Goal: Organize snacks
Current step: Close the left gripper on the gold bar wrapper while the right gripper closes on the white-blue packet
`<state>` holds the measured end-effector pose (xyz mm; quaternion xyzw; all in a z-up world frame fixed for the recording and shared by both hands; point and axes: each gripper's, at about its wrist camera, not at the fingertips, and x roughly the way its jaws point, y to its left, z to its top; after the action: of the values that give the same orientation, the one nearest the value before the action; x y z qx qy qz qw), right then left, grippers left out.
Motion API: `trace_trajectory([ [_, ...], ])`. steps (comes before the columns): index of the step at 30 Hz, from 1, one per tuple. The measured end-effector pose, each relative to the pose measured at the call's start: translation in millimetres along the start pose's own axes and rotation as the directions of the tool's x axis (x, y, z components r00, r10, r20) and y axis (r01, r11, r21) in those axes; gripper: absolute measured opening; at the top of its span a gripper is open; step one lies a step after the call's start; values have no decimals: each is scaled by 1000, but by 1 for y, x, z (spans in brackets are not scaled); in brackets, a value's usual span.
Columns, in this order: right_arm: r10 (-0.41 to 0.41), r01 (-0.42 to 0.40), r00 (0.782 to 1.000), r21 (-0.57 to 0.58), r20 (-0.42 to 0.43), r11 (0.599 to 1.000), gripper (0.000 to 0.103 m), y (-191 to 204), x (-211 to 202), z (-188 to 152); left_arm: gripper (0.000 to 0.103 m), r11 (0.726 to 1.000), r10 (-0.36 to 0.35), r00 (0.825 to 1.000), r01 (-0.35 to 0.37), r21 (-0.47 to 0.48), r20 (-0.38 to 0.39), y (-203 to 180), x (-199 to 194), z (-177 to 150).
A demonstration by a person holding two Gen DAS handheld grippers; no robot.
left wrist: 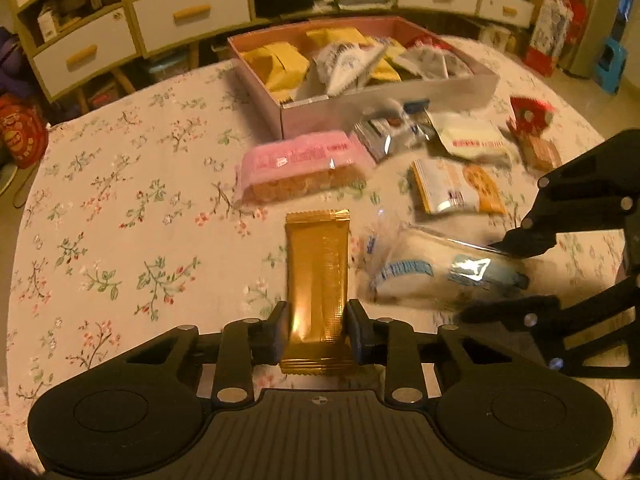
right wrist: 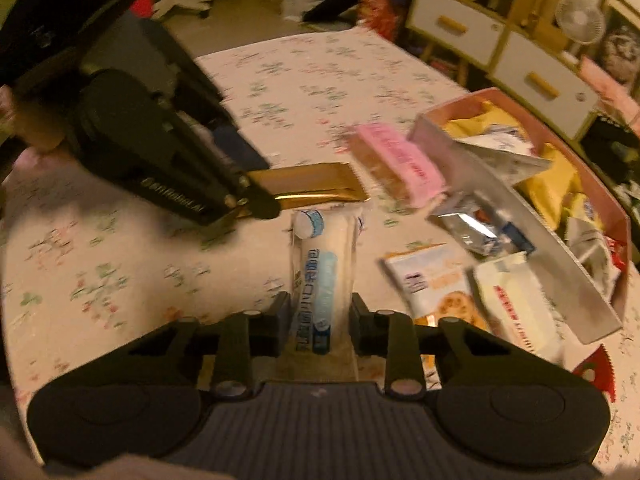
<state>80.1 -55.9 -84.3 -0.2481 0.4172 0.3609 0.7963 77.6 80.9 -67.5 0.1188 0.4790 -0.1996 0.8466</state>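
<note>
Snacks lie scattered on the floral-clothed counter (left wrist: 120, 208), and two of them sit between tool fingers. Left tool (left wrist: 318, 334) is clenched on a gold foil snack bar (left wrist: 316, 276), gripping its near end, with the rest of the bar stretching away from the tool along the cloth. Right tool (right wrist: 320, 324) grasps a white packet with blue print (right wrist: 322, 276) by its sides near the packet's near end; the packet likewise runs forward from the tool. In the right wrist view the packet's far end lies just beside the gold bar, and the left tool comes in from the upper left. Beyond the gold bar rests a pink-wrapped cake bar (left wrist: 298, 166), and to its right lie a silver wrapper (left wrist: 386, 136), a white packet with red print (left wrist: 470, 142) and a white-and-orange cookie packet (left wrist: 456, 186). Farther still stands the pink box (left wrist: 384, 106), open and holding yellow and white packets. A red wrapper (left wrist: 532, 114) lies at the counter's right edge.
</note>
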Motion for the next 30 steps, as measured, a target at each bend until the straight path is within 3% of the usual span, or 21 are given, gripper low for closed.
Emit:
trace_trajectory([
  [3, 11, -11, 1000, -18, -23, 1000, 30, 6, -3, -1, 29, 999, -27, 999, 29, 29, -41, -2, -3, -3],
  [6, -13, 13, 1000, -7, -28, 1000, 55, 8, -2, 0, 33, 999, -28, 999, 29, 37, -28, -4, -5, -8],
  [7, -26, 26, 999, -7, -25, 1000, 58, 8, -2, 0, 34, 999, -28, 999, 29, 38, -21, -4, -5, -8],
  [13, -27, 28, 999, 18, -24, 999, 58, 5, 3, 4, 49, 999, -23, 1000, 23, -25, 5, 1, -2, -7],
  [20, -21, 22, 1000, 56, -18, 998, 56, 3, 6, 6, 54, 1000, 4, 1000, -3, -31, 21, -6, 3, -3],
  [24, 7, -6, 1000, 65, -22, 998, 43, 3, 7, 7, 49, 999, 12, 1000, -11, -46, 12, -8, 3, -1],
  [26, 6, -4, 1000, 52, -26, 999, 36, 6, 6, 8, 43, 999, 11, 1000, -10, -45, 11, -9, 3, 0],
  [28, -13, 14, 1000, 31, -24, 999, 32, 9, 6, 8, 29, 999, 12, 1000, -11, -39, 10, -12, 2, 1],
  [30, -23, 23, 999, 19, -22, 1000, 26, 10, 3, 9, 27, 999, 16, 1000, -16, -38, 4, -13, 2, 3],
])
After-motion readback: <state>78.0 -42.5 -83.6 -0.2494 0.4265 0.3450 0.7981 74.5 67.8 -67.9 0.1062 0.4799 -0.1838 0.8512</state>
